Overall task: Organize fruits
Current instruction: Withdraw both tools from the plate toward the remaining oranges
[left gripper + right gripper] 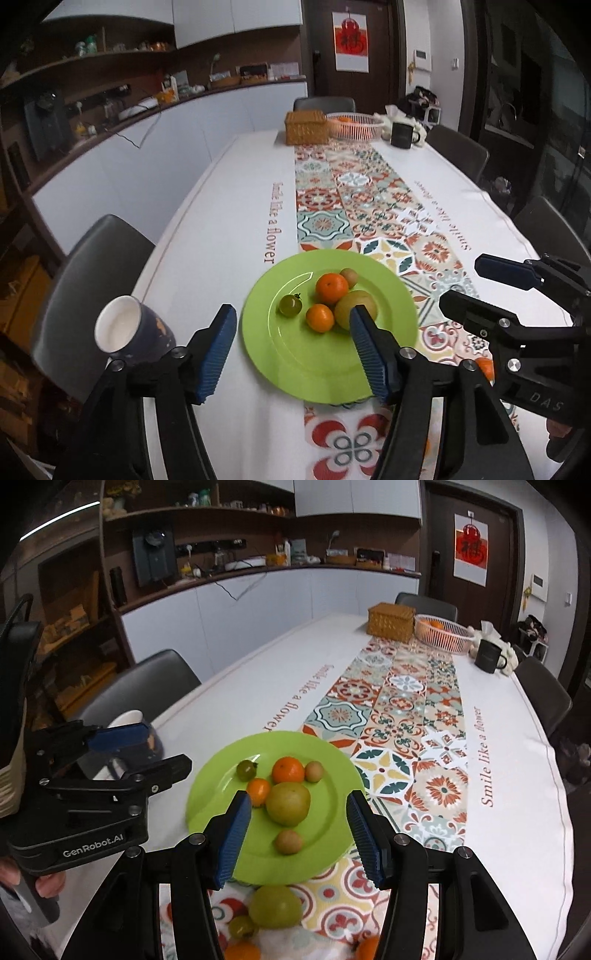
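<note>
At the lower centre of the right wrist view, the right gripper [299,834] and left gripper [293,354] hover spread and empty over the round lime-green plastic plate [218,786], where crowded round fruits, like the large yellow-green fruit [288,803], could roll off if nudged.

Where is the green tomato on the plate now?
In both views the green tomato lies on the left part of the green plate, just left of the two oranges.

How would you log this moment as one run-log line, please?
left gripper: open, empty | right gripper: open, empty | green plate: six fruits | tablecloth: more fruits before plate
</note>
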### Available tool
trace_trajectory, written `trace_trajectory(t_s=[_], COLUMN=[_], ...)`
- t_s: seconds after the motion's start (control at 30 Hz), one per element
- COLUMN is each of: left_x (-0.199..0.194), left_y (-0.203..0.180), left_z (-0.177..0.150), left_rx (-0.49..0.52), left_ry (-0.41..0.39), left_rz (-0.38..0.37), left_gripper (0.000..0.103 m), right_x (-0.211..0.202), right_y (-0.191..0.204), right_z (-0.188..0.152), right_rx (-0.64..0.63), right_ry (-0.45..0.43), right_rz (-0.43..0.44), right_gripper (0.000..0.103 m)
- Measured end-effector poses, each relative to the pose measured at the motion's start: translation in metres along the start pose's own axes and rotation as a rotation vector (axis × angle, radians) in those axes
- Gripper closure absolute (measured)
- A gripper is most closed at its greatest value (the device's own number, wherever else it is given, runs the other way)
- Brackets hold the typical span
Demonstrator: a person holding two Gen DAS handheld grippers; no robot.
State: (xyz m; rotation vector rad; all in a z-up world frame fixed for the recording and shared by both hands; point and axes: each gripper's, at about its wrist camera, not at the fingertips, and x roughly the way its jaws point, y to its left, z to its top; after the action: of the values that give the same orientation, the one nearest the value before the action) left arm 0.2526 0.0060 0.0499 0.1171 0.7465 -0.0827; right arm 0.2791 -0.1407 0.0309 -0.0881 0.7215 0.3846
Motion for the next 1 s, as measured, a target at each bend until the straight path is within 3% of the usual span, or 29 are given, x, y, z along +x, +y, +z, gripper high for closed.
trace_trajectory(t_s=[0.1, 0.53, 0.7, 1.0], left_x=[-0.019, -0.067, -0.072, -0.052], left_y=[-0.007, -0.042, -0.057, -0.080], left_z=[-0.005, -0.038, -0.052, -0.078], left_rx=[-0.013, -0.087, -0.093, -0.082], left_ry=[-0.024, -0.028, -0.014, 0.082], left_rz=[0.007, -0.015, 0.001, 0.002], left_gripper=[0.034, 0.024, 0.021, 0.021], right_x=[-0.019, -0.075, -0.084, -0.075], right_y=[-0.004, -0.020, -0.027, -0.044], right_z=[-0.005, -0.038, -0.052, -0.087], right_rx=[0.002, -0.016, -0.022, -0.017], right_ry=[-0.026, -0.079, -0.079, -0.019], right_rz=[0.000, -0.010, -0.005, -0.001], right_gripper=[0.041, 0.038, 0.038, 0.038])
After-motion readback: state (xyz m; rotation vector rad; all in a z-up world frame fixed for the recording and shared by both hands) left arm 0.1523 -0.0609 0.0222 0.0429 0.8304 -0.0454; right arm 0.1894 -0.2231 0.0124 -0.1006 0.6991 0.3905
